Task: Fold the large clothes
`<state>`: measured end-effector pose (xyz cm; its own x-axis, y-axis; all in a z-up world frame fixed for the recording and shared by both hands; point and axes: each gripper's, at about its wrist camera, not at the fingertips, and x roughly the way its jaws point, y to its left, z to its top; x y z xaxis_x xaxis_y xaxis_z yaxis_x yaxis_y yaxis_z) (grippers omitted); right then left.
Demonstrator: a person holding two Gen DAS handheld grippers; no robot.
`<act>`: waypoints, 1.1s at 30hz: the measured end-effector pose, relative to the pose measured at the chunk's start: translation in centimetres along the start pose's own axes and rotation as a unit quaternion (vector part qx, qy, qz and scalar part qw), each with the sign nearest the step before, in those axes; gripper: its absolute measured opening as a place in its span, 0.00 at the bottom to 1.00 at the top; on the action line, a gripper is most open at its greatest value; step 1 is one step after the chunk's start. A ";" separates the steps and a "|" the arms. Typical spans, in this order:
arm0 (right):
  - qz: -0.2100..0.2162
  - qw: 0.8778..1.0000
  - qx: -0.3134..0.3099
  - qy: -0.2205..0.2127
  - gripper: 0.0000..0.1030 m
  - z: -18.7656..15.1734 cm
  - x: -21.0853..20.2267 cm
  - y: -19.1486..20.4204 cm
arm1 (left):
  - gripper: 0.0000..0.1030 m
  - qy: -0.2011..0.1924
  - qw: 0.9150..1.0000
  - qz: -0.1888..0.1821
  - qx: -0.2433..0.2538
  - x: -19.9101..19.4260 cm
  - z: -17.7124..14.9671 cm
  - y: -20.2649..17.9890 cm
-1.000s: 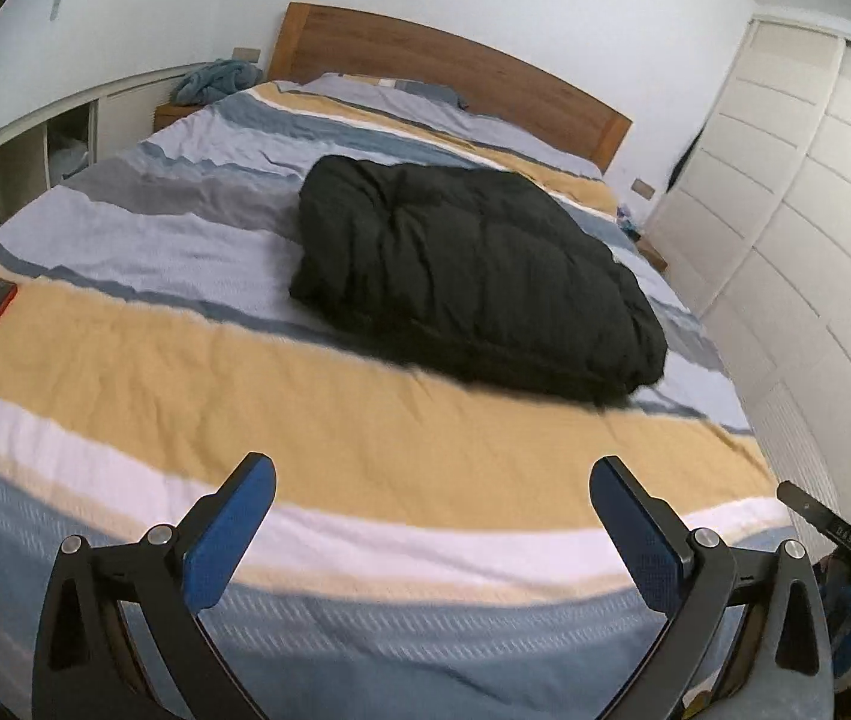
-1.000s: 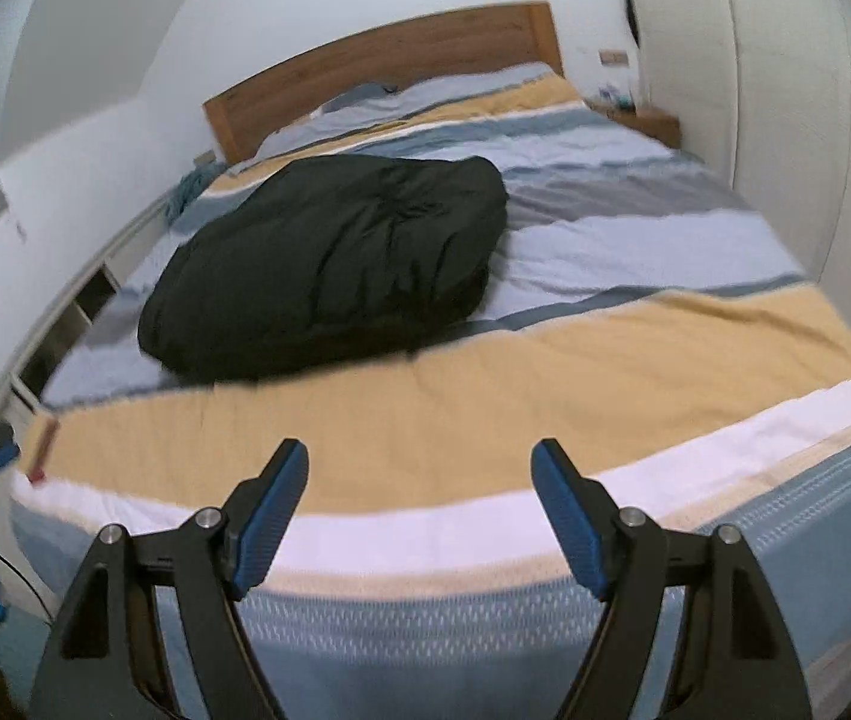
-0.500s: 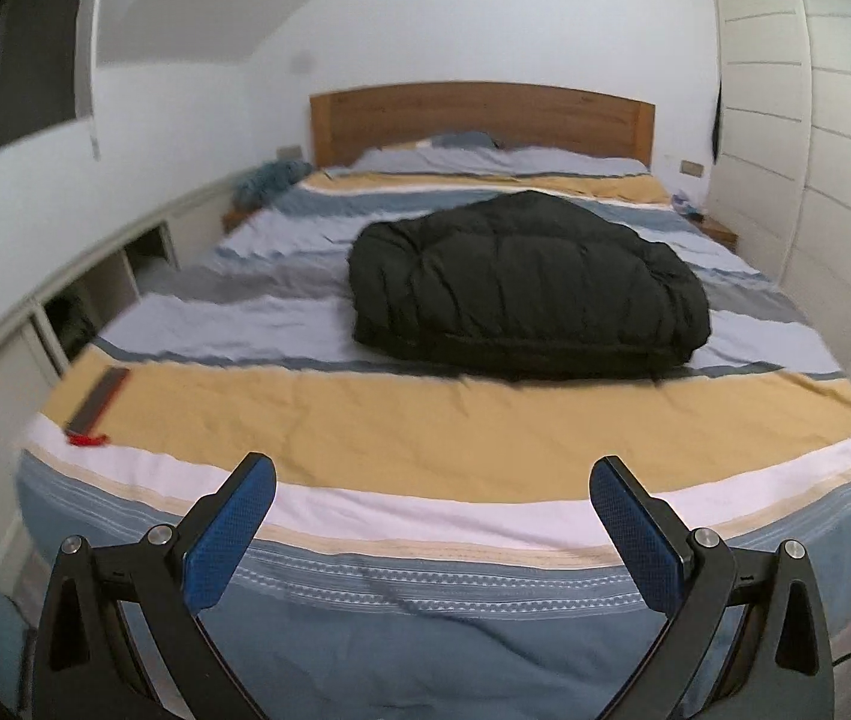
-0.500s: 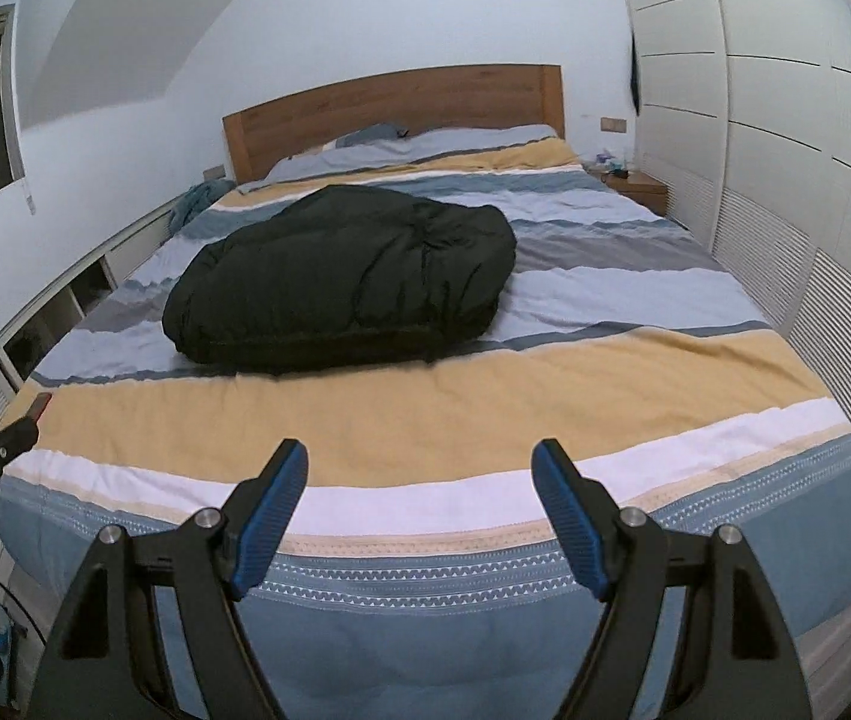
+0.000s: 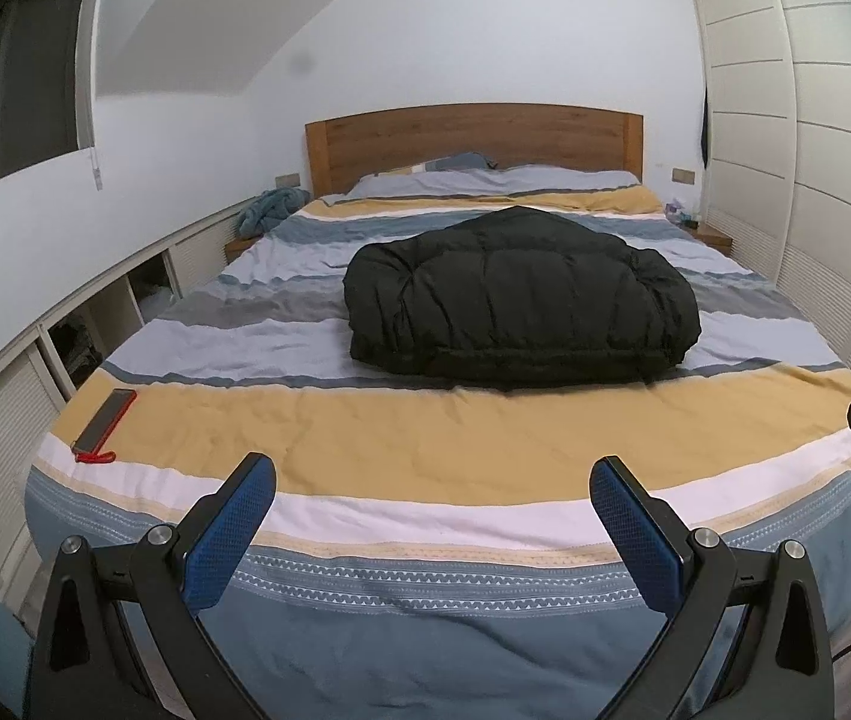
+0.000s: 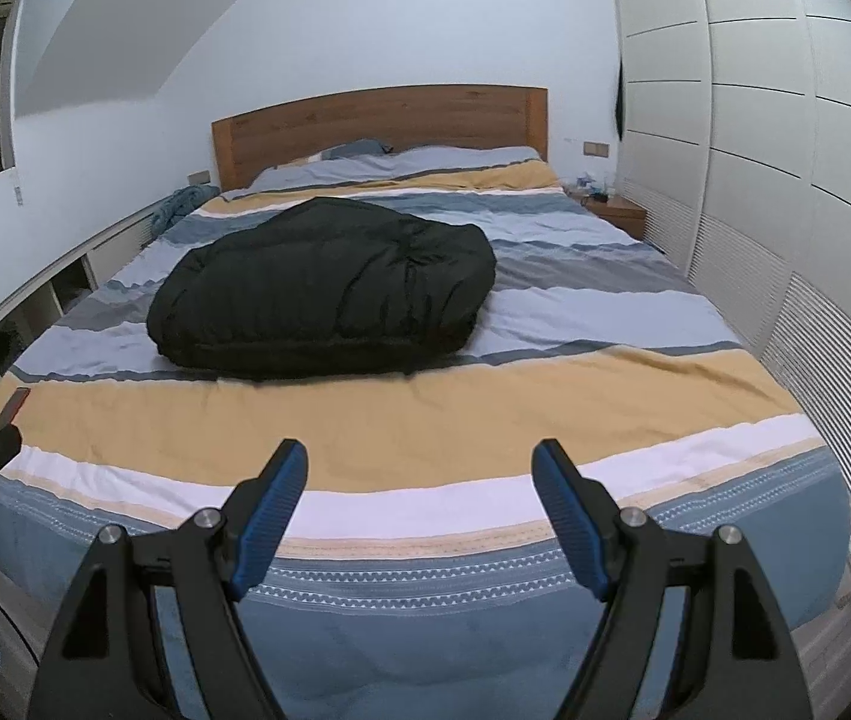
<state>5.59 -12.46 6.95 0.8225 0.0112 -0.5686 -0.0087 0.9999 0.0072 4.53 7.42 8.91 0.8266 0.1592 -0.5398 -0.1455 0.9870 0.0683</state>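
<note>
Hovering at the foot of the bed [image 5: 425,438], I am holding both grippers' fingers [image 5: 227,540] released, well short of the folded black jacket [image 5: 521,306].

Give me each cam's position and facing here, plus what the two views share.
Left wrist: sits on the left gripper off the foot of the bed, facing the headboard; own open fingers and the right rig's tip at the right edge show.
Right wrist: on the right gripper, further right, same facing; own open fingers show.
Shared: black jacket, bed, headboard.
</note>
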 end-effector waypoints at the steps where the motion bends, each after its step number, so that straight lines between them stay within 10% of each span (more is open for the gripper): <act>1: -0.004 1.000 -0.001 0.002 0.74 -0.1 0.2 -0.1 | 0.99 0.002 1.000 -0.002 -0.001 0.2 -0.1 0.1; 33: -0.029 0.998 -0.010 0.054 0.74 -1.6 4.2 -0.6 | 0.99 0.044 0.999 -0.016 -0.013 4.0 -1.3 1.0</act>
<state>8.17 -13.04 3.24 0.7561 -0.0484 -0.6526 0.0258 0.9987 -0.0441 7.02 9.03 5.69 0.7796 0.1247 -0.6138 -0.1356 0.9903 0.0290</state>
